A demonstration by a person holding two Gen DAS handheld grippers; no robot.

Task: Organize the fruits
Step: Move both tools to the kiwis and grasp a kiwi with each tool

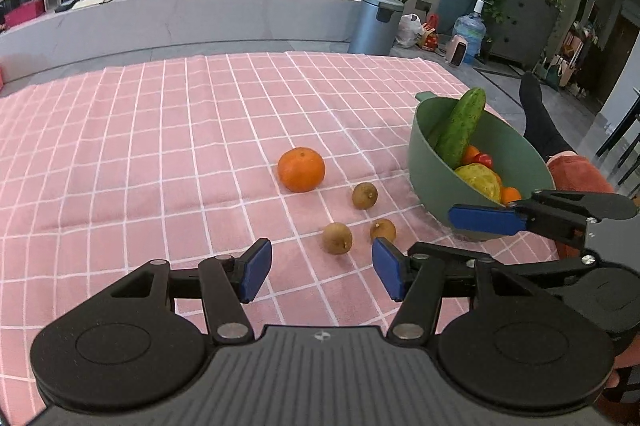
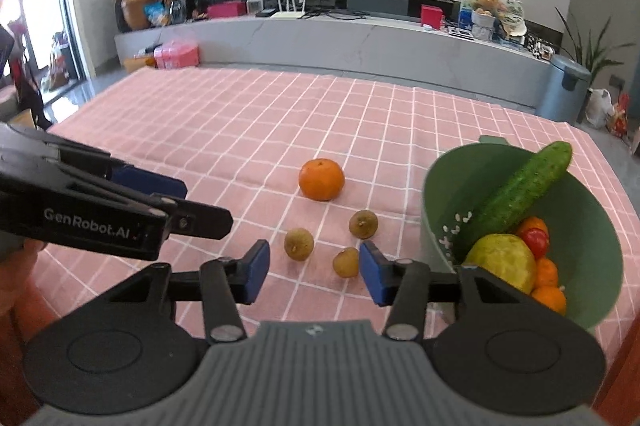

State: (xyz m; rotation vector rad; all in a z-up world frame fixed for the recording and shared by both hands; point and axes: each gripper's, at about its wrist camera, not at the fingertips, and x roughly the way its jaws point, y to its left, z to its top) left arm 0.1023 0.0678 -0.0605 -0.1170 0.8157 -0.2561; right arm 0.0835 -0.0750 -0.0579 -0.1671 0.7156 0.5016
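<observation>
Three small brown fruits lie loose on the pink checked cloth of the desk (image 2: pixel 224 113): one nearest my right tool (image 2: pixel 346 262), one to its left (image 2: pixel 299 244), one behind (image 2: pixel 363 224), with the orange (image 2: pixel 321 179) further back. The green bowl (image 2: pixel 592 266) sits to the right, already holding a cucumber (image 2: pixel 516 187), a yellow-green fruit (image 2: pixel 505 260) and small oranges. My right tool (image 2: pixel 314 276) hangs low with its jaws apart and nothing between them; the nearest brown fruit sits just beside the right pad, not inside the gap. My left tool (image 1: pixel 322 274) is also parted and empty, near the same cluster. Risks: closing now would clip that fruit on its side and send it rolling. Round, small, smooth, so they probably squirt out of a slanted pinch. Both tools aim at one cluster and could collide. The cucumber leans over the rim, so a drop into the bowl might knock it out, and a bump could tip the bowl at the desk's edge.
</observation>
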